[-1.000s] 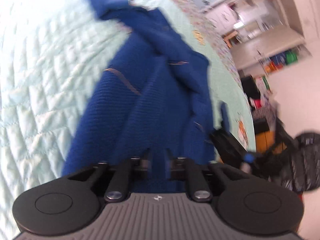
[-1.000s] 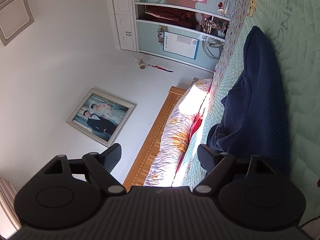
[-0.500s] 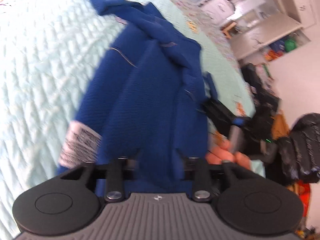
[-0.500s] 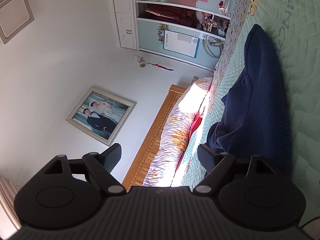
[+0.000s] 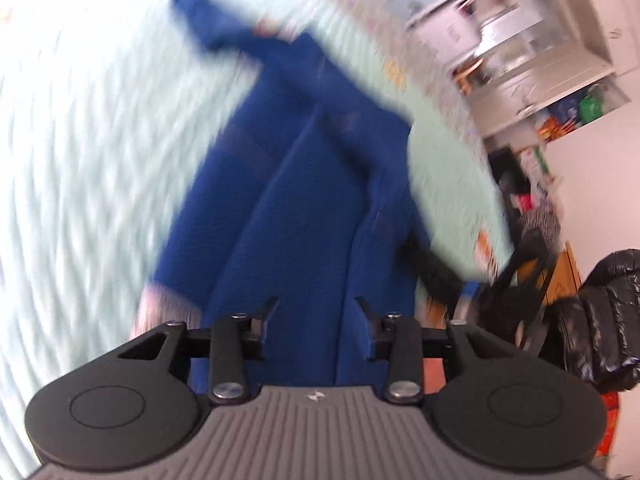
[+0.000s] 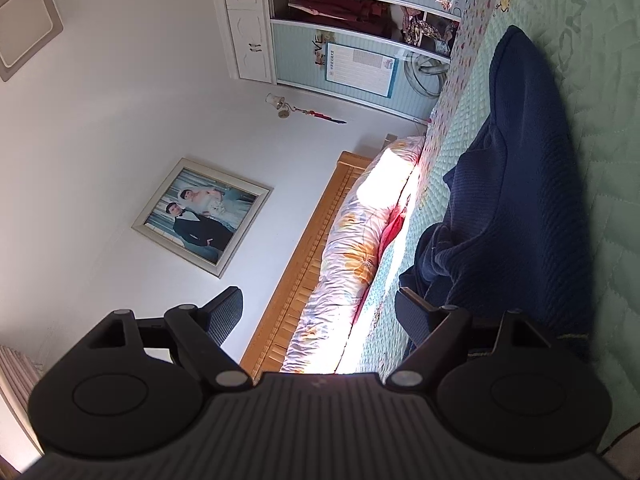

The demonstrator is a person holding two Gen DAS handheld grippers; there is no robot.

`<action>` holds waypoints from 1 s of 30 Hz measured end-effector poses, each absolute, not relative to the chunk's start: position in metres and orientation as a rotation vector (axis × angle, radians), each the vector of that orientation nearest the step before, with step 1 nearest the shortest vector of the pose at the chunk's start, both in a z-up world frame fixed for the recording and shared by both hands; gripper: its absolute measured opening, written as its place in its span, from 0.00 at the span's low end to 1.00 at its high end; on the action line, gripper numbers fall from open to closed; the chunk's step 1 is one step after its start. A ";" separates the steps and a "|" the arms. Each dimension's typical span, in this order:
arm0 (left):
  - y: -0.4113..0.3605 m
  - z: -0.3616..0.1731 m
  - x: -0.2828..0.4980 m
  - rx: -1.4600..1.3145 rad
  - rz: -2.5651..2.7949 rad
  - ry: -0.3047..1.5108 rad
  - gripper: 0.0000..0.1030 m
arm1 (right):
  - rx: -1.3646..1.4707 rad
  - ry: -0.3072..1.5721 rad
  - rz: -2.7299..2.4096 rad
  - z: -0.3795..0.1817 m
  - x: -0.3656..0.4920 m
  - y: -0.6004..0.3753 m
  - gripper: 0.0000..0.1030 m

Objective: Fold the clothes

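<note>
On the pale green quilted bedspread [image 5: 80, 152] there is wide bare room to the left of the blue knitted garment [image 5: 288, 208], which lies stretched away from the left gripper [image 5: 316, 316]; that view is blurred. The left jaws stand open with the near end of the garment between them, its cloth against the right finger; whether they grip it I cannot tell. A pale label [image 5: 160, 312] shows at the garment's near left corner, too blurred to read. To the right the bed edge drops off by a black padded sleeve [image 5: 596, 320].

From the right wrist, the right gripper [image 6: 318, 312] is wide open and holds nothing. A framed photograph [image 6: 202, 216] hangs at left, then the wooden headboard [image 6: 312, 264] and floral duvet [image 6: 360, 248]. The garment [image 6: 516, 200] lies just past the right finger. Wardrobe lettering reads "LOVE" and "SWEET WEDD"; the poster [image 6: 358, 69] text is too small.
</note>
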State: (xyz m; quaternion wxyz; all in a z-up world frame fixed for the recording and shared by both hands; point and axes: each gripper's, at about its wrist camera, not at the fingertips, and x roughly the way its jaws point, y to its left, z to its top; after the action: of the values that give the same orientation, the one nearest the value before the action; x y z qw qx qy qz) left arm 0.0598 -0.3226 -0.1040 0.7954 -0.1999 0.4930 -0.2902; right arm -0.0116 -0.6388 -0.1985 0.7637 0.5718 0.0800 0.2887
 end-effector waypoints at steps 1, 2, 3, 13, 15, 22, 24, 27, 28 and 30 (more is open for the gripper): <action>-0.325 -0.095 0.069 -0.388 -0.590 1.023 0.46 | 1.238 0.175 0.631 -0.198 -0.011 -0.638 0.81; -0.326 -0.088 0.080 -0.361 -0.557 0.993 0.49 | 1.232 0.179 0.632 -0.198 -0.011 -0.637 0.81; -0.327 -0.084 0.090 -0.355 -0.530 0.972 0.51 | 1.227 0.187 0.629 -0.198 -0.010 -0.635 0.81; -0.366 -0.092 0.163 0.028 -0.390 0.749 0.54 | 1.255 0.197 0.623 -0.205 -0.010 -0.636 0.81; -0.374 -0.096 0.171 0.142 -0.370 0.700 0.54 | 1.261 0.196 0.624 -0.206 -0.010 -0.637 0.81; -0.380 -0.109 0.188 0.345 -0.311 0.610 0.54 | 1.266 0.196 0.620 -0.206 -0.010 -0.635 0.81; -0.378 -0.113 0.192 0.370 -0.304 0.607 0.54 | 1.268 0.195 0.621 -0.206 -0.011 -0.634 0.81; -0.378 -0.115 0.191 0.394 -0.312 0.600 0.54 | 1.271 0.195 0.620 -0.206 -0.011 -0.634 0.81; -0.379 -0.115 0.191 0.402 -0.313 0.597 0.54 | 1.272 0.195 0.620 -0.206 -0.011 -0.634 0.81; -0.381 -0.115 0.193 0.407 -0.314 0.587 0.54 | 1.272 0.196 0.619 -0.206 -0.011 -0.634 0.81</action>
State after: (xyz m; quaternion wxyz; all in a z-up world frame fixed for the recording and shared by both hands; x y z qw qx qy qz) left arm 0.1925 -0.3807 -0.1145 0.9248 0.1982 0.2863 -0.1531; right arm -0.0111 -0.6339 -0.2062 0.7556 0.5834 0.0898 0.2840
